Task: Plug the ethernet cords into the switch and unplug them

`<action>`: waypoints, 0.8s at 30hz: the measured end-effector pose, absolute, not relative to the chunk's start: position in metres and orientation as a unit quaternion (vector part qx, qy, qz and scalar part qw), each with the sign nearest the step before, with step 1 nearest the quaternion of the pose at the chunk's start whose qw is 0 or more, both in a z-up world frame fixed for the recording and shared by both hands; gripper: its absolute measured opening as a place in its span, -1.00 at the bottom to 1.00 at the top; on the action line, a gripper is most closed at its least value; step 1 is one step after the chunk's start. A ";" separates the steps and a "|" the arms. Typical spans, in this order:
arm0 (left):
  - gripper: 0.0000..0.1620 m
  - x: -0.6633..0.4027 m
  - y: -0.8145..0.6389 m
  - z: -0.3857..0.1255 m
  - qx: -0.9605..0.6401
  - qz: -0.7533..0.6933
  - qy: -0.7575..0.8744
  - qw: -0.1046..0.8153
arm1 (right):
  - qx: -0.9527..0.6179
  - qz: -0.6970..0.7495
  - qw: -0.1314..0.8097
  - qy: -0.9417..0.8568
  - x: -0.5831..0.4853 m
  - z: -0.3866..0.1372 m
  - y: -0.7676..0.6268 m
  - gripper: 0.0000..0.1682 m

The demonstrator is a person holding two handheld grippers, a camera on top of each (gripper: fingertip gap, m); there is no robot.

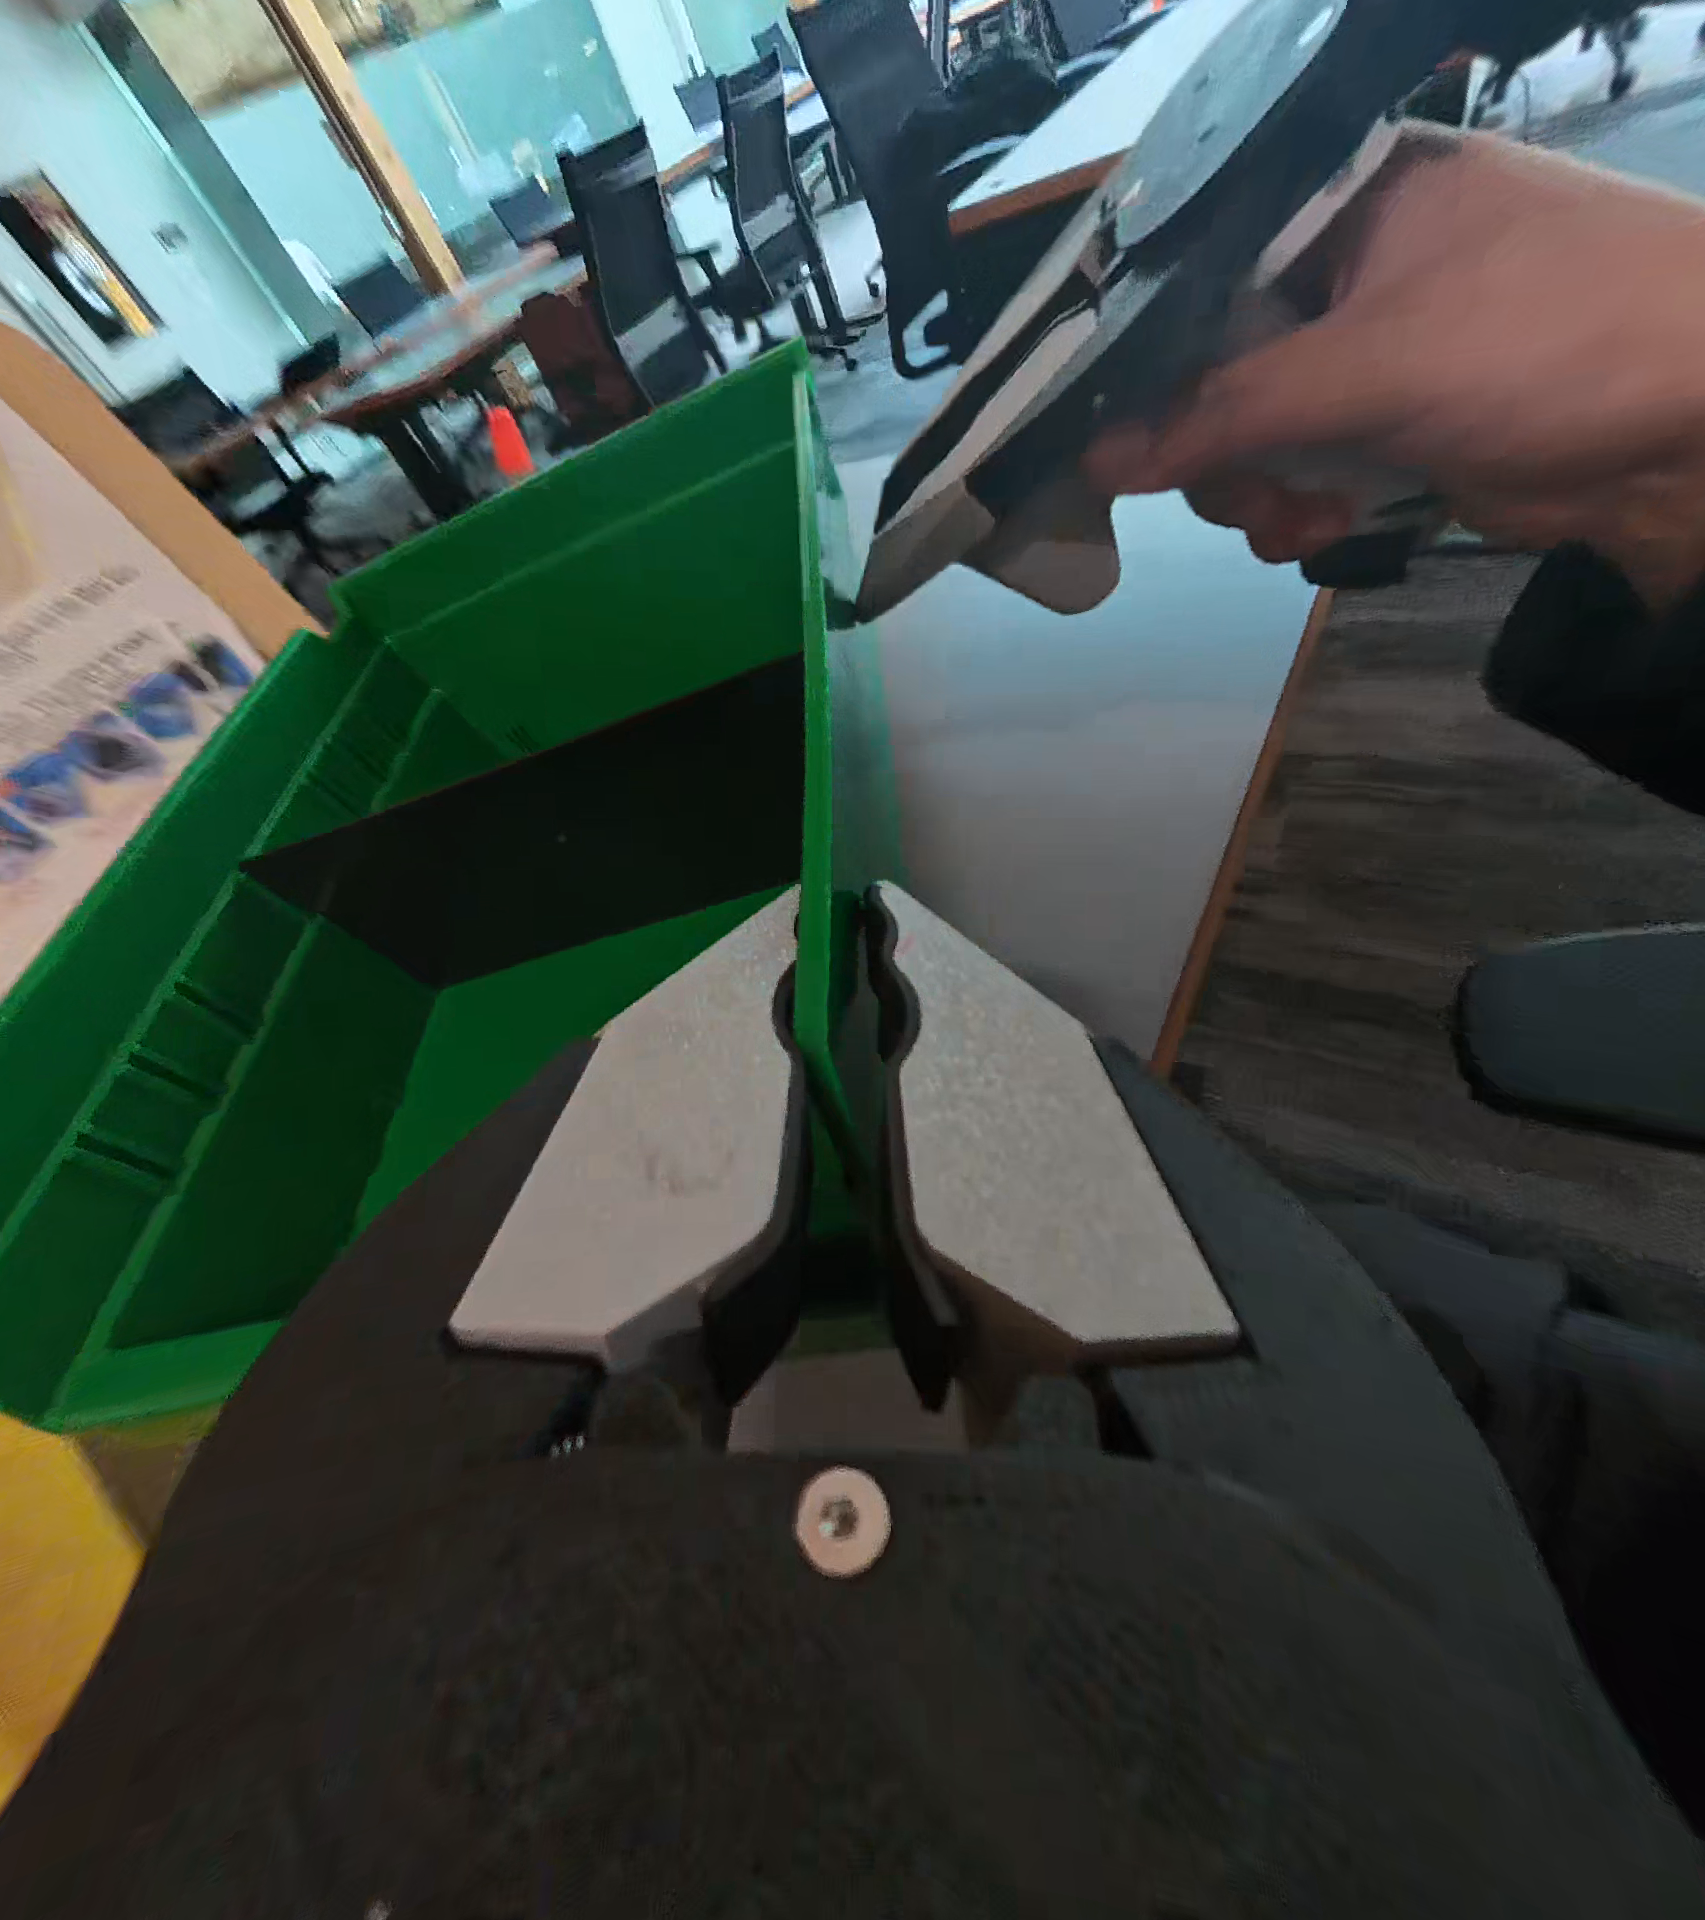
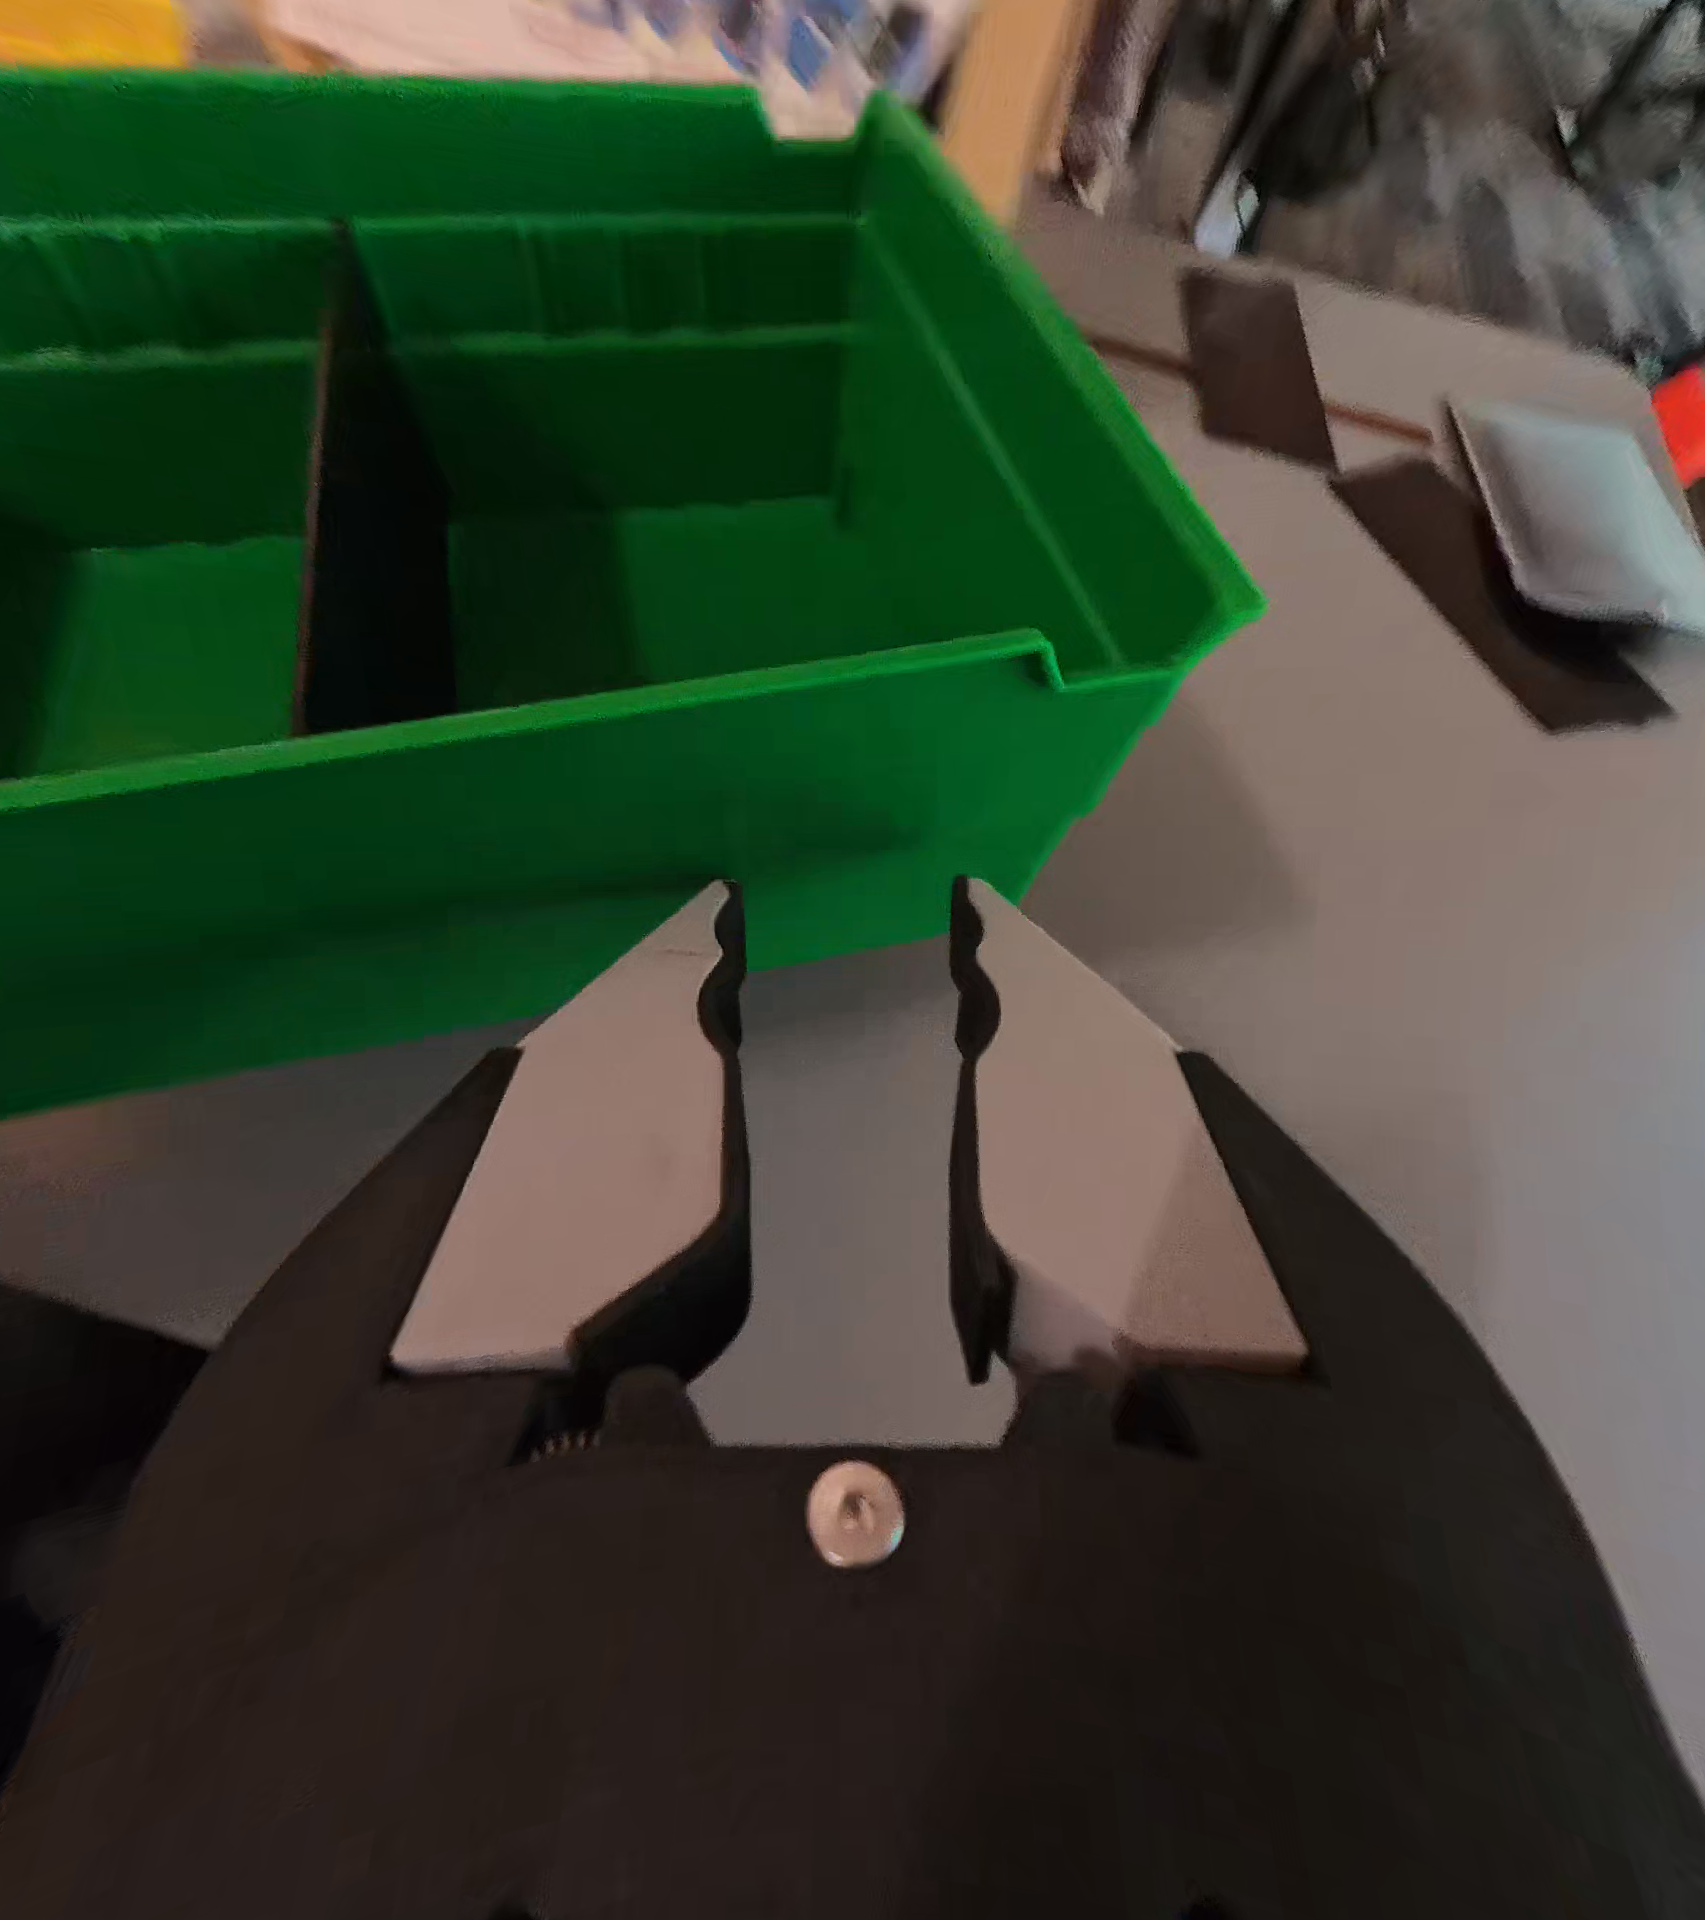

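The left gripper point(image 1: 832, 914) is clenching its jaws on the bin point(image 1: 557, 582) wall, which is running straight ahead. The right gripper point(image 2: 846, 904) is hovering with released jaws beside the bin's long side on the bench point(image 2: 1347, 987). No cords or switch are showing.
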State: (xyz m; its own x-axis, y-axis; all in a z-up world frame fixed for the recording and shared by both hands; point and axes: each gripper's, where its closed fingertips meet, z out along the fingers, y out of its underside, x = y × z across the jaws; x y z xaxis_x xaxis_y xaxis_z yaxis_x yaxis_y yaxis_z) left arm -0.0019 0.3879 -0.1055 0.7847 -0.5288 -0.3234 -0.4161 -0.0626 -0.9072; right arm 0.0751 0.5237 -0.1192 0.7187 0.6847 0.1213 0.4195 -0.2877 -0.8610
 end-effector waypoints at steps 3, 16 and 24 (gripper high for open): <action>-0.86 0.039 0.411 -0.138 -0.762 -0.135 0.336 0.537 | -0.829 0.113 0.465 -0.289 0.103 -0.144 0.557 -0.75; -0.28 -0.019 0.356 -0.082 -0.751 -0.247 0.289 0.541 | -0.699 0.280 0.521 -0.402 0.036 -0.047 0.433 -0.45; -0.24 -0.175 0.340 -0.085 -0.793 -0.119 0.177 0.571 | -0.717 0.008 0.371 -0.590 0.007 -0.164 0.423 -0.18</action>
State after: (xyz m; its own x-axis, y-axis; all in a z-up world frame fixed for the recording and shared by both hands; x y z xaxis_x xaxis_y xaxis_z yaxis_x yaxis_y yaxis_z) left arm -0.1749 0.3395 -0.0853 0.9089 -0.4168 -0.0147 -0.1459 -0.2848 -0.9474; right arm 0.0073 0.4234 -0.1644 0.3030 0.8520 0.4269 0.8399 -0.0271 -0.5420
